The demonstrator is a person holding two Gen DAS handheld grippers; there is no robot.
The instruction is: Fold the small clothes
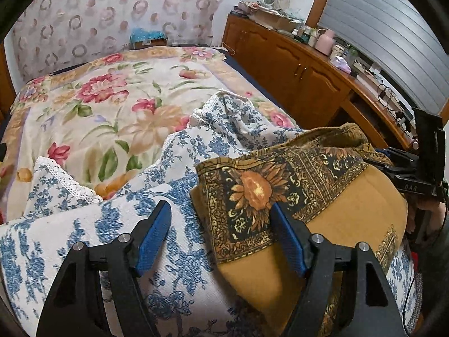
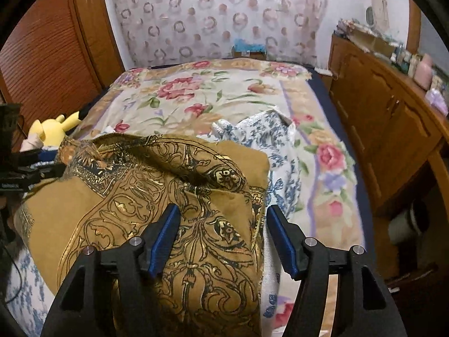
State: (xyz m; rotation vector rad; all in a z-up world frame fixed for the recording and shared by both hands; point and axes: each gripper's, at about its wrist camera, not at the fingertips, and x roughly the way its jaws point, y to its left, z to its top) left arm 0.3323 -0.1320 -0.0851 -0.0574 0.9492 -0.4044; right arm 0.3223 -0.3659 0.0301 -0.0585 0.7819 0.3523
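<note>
From my left wrist camera, the left gripper (image 1: 220, 221) stands wide open with nothing pinched; its blue pads (image 1: 153, 236) hang over the cloth without pressing it. The left finger sits above the blue-and-white floral cloth (image 1: 84, 241), the right finger above the mustard patterned garment (image 1: 283, 193), whose sunflower border lies at about 1 o'clock from the fingertips. That garment is heaped on the blue-and-white cloth near the bed's close edge, with its plain mustard part spreading toward 3 o'clock. The floral bedspread (image 1: 92, 104) stretches away toward 11 and 12 o'clock, and a wooden dresser (image 1: 294, 64) runs along at 2 o'clock, cluttered on top.

From my right wrist camera, the right gripper (image 2: 223, 224) is also open and holds nothing. Its left finger hovers over the garment's gold scrollwork, while its right finger is just past the garment's edge, above the blue-and-white cloth. The garment fills the frame from 9 to 12 o'clock of the fingertips. A yellow plush toy (image 2: 53, 129) lies at 10 o'clock by the wooden slatted door (image 2: 47, 53). The other gripper's black body shows at the far 9 o'clock edge
</note>
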